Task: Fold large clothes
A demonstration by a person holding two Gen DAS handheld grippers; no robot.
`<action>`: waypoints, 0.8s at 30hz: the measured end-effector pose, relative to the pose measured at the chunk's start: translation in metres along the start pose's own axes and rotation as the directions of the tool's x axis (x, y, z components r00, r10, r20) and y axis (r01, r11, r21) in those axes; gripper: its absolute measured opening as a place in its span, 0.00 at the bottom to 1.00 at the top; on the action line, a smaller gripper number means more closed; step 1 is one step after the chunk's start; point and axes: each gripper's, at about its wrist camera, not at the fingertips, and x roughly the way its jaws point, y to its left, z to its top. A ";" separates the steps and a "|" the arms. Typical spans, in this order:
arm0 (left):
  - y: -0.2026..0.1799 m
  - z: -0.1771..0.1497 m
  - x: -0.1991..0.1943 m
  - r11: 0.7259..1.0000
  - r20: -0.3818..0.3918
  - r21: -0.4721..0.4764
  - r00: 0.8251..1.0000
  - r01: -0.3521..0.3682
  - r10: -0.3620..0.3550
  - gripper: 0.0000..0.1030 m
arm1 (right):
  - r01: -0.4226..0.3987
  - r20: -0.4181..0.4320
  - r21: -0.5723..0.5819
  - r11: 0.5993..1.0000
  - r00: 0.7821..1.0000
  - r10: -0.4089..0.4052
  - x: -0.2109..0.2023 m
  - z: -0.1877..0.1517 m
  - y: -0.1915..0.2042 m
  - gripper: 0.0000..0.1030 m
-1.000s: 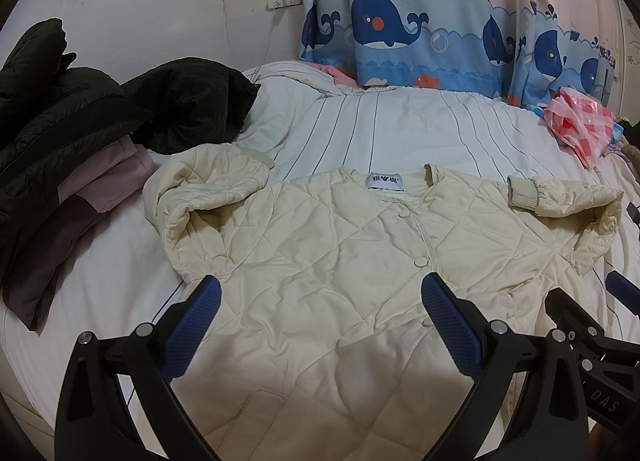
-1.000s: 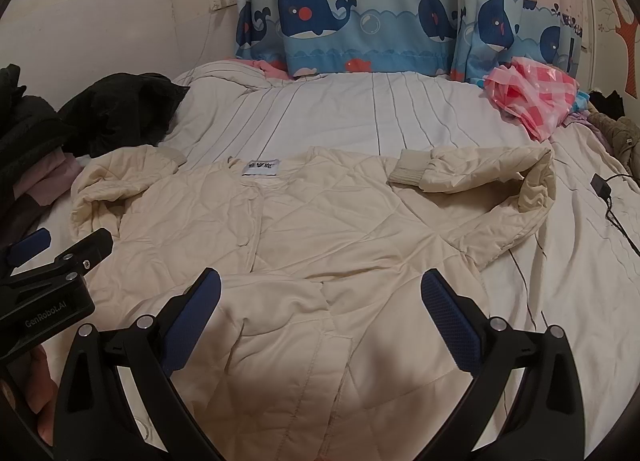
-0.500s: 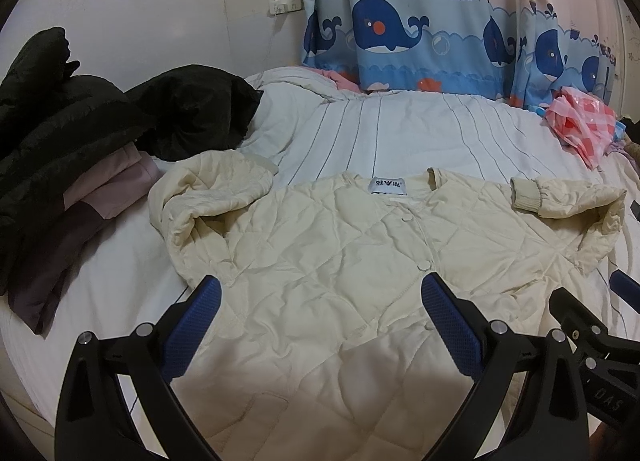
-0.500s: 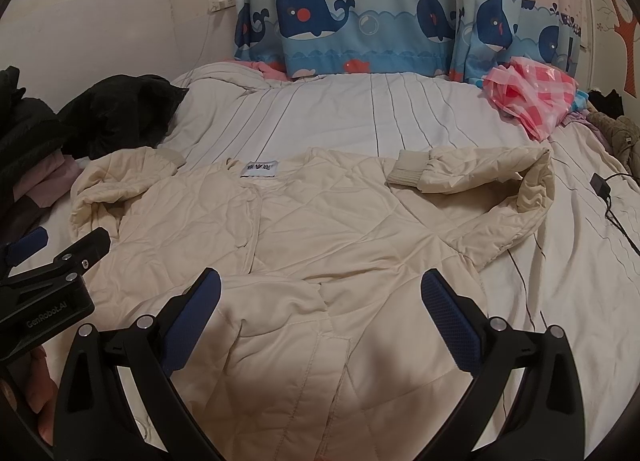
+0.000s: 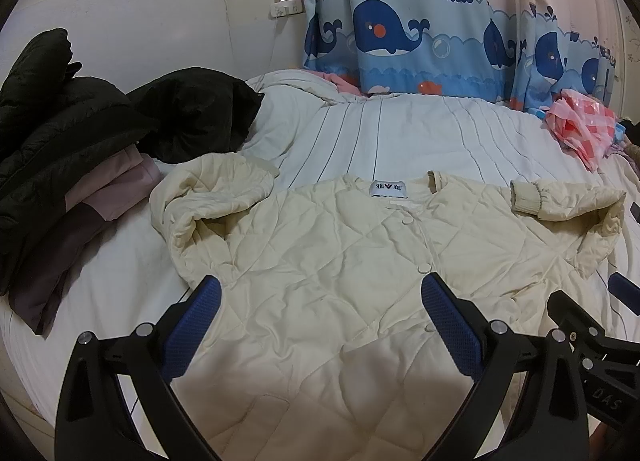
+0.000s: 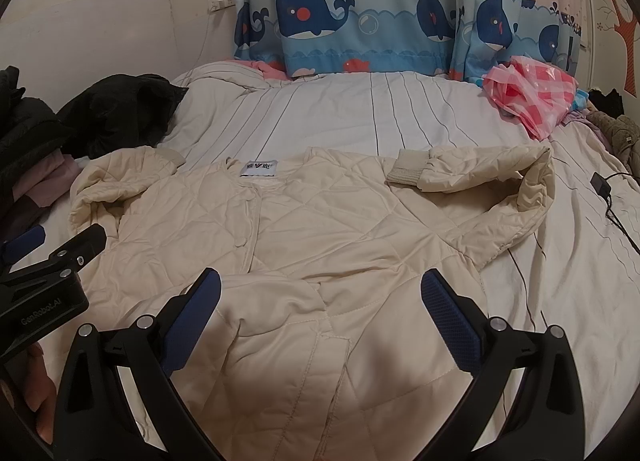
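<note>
Little has changed over the last second: between the earlier views and this one our viewpoints drift only slightly, and the cream quilted padded jacket (image 5: 340,261) lies just as it did, spread front-up on the white striped bed cover (image 5: 400,133), collar and white neck label (image 5: 387,188) on the far side, hem towards us. Both sleeves are already folded in: the left sleeve (image 5: 208,197) is bunched over the left shoulder, and the right sleeve (image 6: 480,173) doubles back so its ribbed cuff (image 6: 408,171) points at the collar.

We hold our left claw (image 5: 320,325) wide apart and empty, hovering above the lower left front of the jacket, touching nothing that we can see. Our right claw (image 6: 320,321) is equally wide and empty, above the lower right front and the hem. Each claw shows at the edge of the other's view.

We read this as a pause between steps: the sleeves are in, the body is not yet folded, and the hem near us looks rumpled, with one front panel lapping over the other. The next move probably calls for gripping the near hem at two corners and carrying it up towards the collar.

To the far left lies a pile of black puffy coats (image 5: 72,113), and a pink checked plastic bag (image 6: 532,97) sits at the far right, both well apart from the jacket.
</note>
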 end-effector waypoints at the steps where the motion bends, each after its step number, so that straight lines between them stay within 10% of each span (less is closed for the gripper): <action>1: 0.001 0.001 0.000 1.000 0.000 0.001 1.000 0.000 0.000 0.93 | 0.000 0.000 0.000 1.000 1.000 0.000 0.000 0.000 0.000 0.94; 24: -0.006 -0.005 0.019 0.998 -0.085 -0.035 0.995 0.044 -0.047 0.93 | 0.068 0.015 -0.051 0.996 0.998 -0.067 0.003 0.006 0.002 0.94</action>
